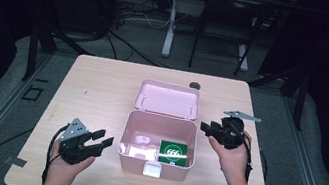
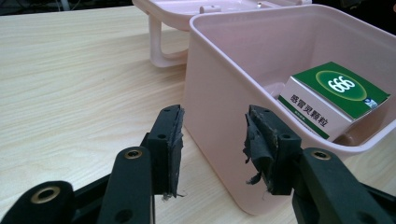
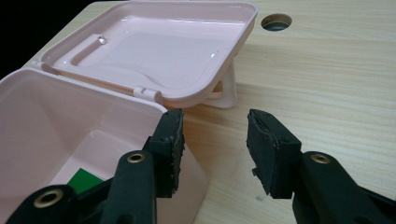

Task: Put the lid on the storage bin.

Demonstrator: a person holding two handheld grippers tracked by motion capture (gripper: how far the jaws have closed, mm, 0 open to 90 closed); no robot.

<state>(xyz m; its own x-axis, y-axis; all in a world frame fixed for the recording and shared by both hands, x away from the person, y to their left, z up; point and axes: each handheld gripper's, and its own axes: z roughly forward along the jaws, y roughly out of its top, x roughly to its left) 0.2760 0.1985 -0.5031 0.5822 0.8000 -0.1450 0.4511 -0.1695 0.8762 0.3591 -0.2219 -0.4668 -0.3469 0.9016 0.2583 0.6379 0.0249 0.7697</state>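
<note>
Two hand-held grippers flank a pale pink plastic storage box (image 1: 158, 144) that stands open near the middle of the light wood-grain worktop (image 1: 97, 86), and that box serves as the landmark for the rest. Its hinged pink lid (image 1: 167, 98) is thrown back and lies flat just beyond the box's far wall, inner face up, propped on its carrying handle. Inside the box, against its right-hand wall and toward the front, rests a green and white cardboard medicine carton (image 1: 173, 153) marked 666, its broad green face up. The left hand-held gripper (image 1: 99, 142) sits just off the box's left front corner, its jaws spread wide with nothing between them; from the left gripper view the box wall stands close ahead and the carton (image 2: 334, 99) lies beyond and to the right, over the rim. The right hand-held gripper (image 1: 207, 128) hovers beside the box's right rear corner, jaws likewise parted and empty, aimed across toward the lid's hinge line. The work in hand looks like closing the box: the lid's free edge runs left to right, farthest from the box, and the right hand-held gripper is plainly the nearer one to reach past the rim and swing it forward.
</note>
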